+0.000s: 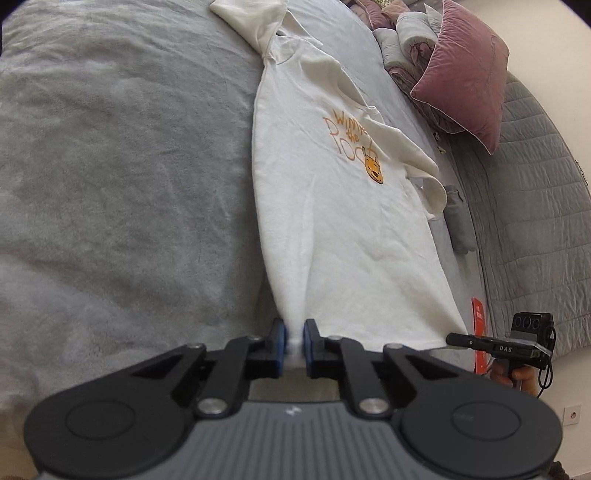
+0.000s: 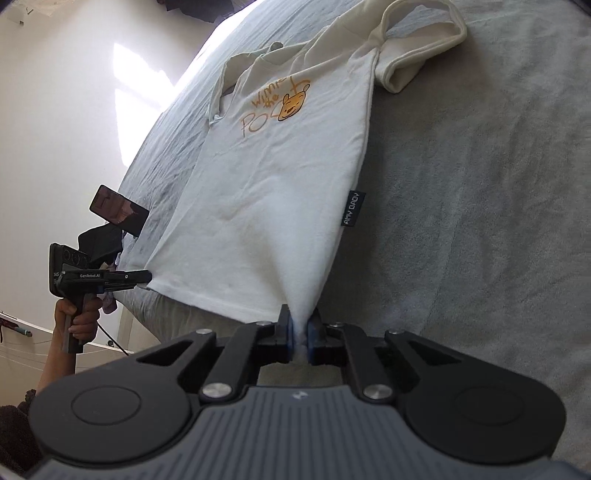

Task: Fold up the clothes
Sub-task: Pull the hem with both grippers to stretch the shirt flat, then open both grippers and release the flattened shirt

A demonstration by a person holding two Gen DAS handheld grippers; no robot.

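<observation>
On the bed (image 1: 110, 184), covered by a grey fleece blanket, a white T-shirt (image 1: 332, 221) lies face up, its orange bear print (image 1: 373, 168) and lettering showing. Your left gripper (image 1: 294, 343) has its jaws clamped on one bottom-hem corner of the T-shirt, with fabric bunched between the blue pads (image 1: 282, 341). Your right gripper (image 2: 303, 338) has its jaws clamped likewise on the opposite hem corner, and the cloth runs taut from each grip toward the shoulders. The hem between the two corners sits at the bed edge. Both sleeves are crumpled; the one nearest the right gripper's side (image 2: 417, 48) is curled over on the blanket. A black side label (image 2: 352, 208) projects from the seam. A dusty-pink cushion (image 1: 461, 74) and rolled grey bedding (image 1: 410, 33) rest by the quilted headboard (image 1: 535, 203), well apart from the T-shirt. A dark phone (image 2: 119, 210) lies near the bed edge, beside the left gripper.
</observation>
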